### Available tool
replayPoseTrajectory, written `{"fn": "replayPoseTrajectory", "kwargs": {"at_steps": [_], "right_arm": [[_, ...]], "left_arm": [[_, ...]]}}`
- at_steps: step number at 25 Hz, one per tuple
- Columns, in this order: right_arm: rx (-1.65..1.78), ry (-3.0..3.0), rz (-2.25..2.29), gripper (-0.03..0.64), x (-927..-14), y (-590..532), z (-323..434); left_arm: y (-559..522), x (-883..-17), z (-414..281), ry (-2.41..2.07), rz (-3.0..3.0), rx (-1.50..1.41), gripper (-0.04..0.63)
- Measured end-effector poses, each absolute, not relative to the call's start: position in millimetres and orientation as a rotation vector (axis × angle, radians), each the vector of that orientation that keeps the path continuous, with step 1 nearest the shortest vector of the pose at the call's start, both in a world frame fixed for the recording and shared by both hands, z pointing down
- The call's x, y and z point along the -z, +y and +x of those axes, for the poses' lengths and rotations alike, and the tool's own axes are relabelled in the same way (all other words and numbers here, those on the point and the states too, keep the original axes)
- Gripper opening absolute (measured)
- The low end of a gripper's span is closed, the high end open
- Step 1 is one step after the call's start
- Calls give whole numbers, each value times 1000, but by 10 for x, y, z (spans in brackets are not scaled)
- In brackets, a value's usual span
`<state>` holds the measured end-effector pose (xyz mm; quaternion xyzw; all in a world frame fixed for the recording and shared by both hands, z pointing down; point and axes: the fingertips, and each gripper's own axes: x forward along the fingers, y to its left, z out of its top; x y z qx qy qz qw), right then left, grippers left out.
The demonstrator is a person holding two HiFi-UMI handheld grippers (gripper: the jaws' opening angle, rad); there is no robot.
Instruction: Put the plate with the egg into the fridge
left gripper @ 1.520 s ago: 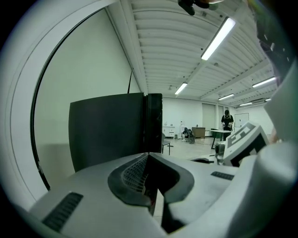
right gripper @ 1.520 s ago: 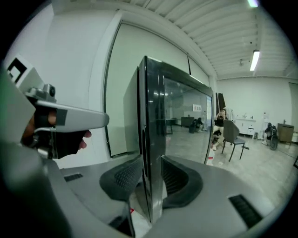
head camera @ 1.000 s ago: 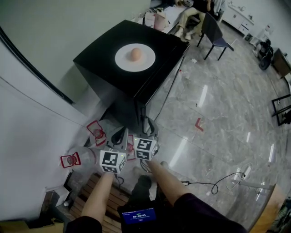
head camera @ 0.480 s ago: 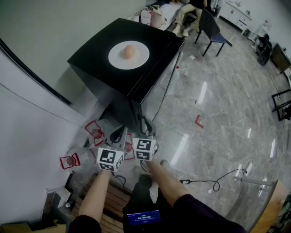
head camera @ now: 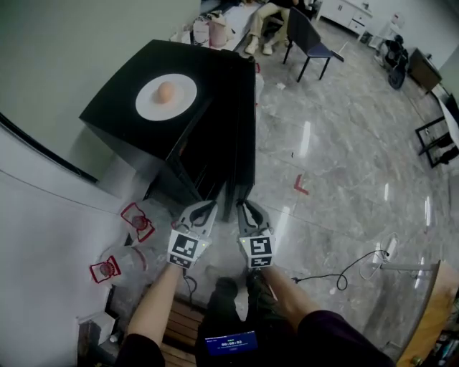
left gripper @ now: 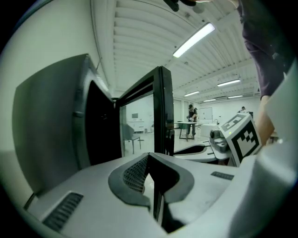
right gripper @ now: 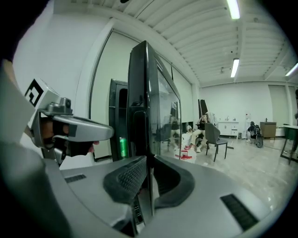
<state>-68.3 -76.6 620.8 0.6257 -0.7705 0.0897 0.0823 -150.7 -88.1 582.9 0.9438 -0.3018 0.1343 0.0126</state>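
A white plate with a brown egg lies on top of the black fridge. The fridge's glass door stands open, edge-on to me. My left gripper is low in front of the opening, and its pads meet with nothing between them. My right gripper is at the foot of the door's free edge. Its jaws have just been closing and are empty. Whether its tips touch the door I cannot tell. A green can shows inside the fridge.
A white wall runs along the left. Two red-and-white items lie on the floor at lower left. A dark chair and a seated person are behind the fridge. A cable trails over the grey tiles at right.
Both grippers have moved forward toward the foot of the fridge door and come apart. The fridge, plate and egg now sit further left in the head view.
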Motion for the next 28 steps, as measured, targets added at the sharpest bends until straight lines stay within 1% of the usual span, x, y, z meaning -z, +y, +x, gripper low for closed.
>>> {"fn": "replayPoseTrajectory", "kwargs": {"at_steps": [4,7,10,15,19,25,28], "right_arm": [[-249,-2338,1813,49,-6230,-647,-193],[-243,-2319,1810,46,-6276,-603,173],[-202,-2238,1859,48,-6260,-532,547],[-188,-2114,2099,48,-6069,-231,1282],[-141,-2047,2202,43,-5918,-39,1794],[-56,-2003,2236,34,-5767,116,2282],[-100,-1979,2222,34,-5756,169,2476]], "left_arm": [[-747,-5799,-716,-770,3043,-410,10],[-687,-5828,-265,-718,3071,-397,11],[-651,-5874,93,-700,3072,-395,9],[-633,-5888,668,-708,3060,-390,9],[-694,-5927,1158,-739,3037,-379,9],[-843,-5925,1788,-775,3003,-357,10],[-925,-5899,2037,-779,2995,-349,11]]}}
